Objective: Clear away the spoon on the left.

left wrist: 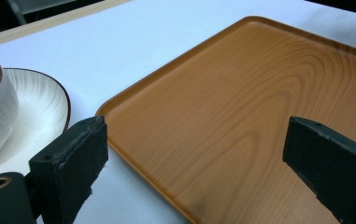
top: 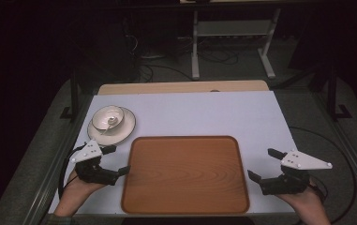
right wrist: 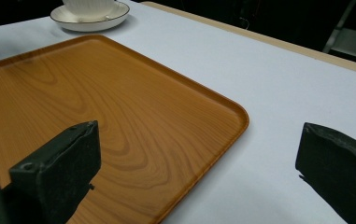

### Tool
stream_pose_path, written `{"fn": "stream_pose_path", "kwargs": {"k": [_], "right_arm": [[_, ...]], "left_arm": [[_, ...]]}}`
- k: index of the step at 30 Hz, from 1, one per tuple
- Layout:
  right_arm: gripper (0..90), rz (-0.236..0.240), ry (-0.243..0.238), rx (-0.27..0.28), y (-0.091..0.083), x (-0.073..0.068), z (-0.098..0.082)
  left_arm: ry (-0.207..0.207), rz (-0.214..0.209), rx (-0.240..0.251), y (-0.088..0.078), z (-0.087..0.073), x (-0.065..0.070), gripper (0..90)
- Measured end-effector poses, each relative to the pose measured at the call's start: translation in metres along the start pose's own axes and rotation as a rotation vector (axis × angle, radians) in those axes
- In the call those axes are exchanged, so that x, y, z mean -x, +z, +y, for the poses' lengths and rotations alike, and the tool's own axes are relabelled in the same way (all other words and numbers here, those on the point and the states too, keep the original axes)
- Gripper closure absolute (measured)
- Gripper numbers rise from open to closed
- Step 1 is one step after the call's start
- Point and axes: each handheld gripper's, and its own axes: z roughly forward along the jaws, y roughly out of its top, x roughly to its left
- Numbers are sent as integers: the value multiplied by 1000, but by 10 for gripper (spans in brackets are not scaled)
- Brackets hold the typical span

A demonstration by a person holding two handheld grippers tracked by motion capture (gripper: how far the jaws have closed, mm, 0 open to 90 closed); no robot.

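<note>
Wooden tray (top: 185, 174) lies flat on the white surface (top: 204, 112), near the front edge, w/ nothing on it. Left hand-held gripper (top: 116, 160) sits just beside the tray's left edge, jaws spread wide, nothing between them; lower jaw tip reaches the tray rim, upper one points toward the saucer. In the left gripper view the tray (left wrist: 241, 121) corner runs between the two black jaws, one jaw over the white surface (left wrist: 119, 46), the other over the wood; can't tell if any pad touches the rim

Right hand-held gripper (top: 264, 165) is at the tray's right edge, also spread wide & gripping nothing. In the right gripper view its left jaw hangs over the tray (right wrist: 101, 112) and its right jaw over bare surface (right wrist: 278, 93), tray's rounded corner in the gap between

White bowl (top: 108, 117) stands upright on a dark-rimmed saucer (top: 120, 130) at the left-rear of the tray, near its far-left corner but apart from it, just beyond the left hand-held gripper. Something small lies in the bowl, too small to tell what. Both hands hold the grippers from the bottom edge, cables trailing off the sides
</note>
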Motion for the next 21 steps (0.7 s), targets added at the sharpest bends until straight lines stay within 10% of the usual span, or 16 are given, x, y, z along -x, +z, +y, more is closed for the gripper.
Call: {"fn": "stream_pose_path", "kwargs": {"k": [21], "right_arm": [[0,8,7,-11,4,-1,-2]], "left_arm": [[-13,15,12,0,4,-9,309]]}}
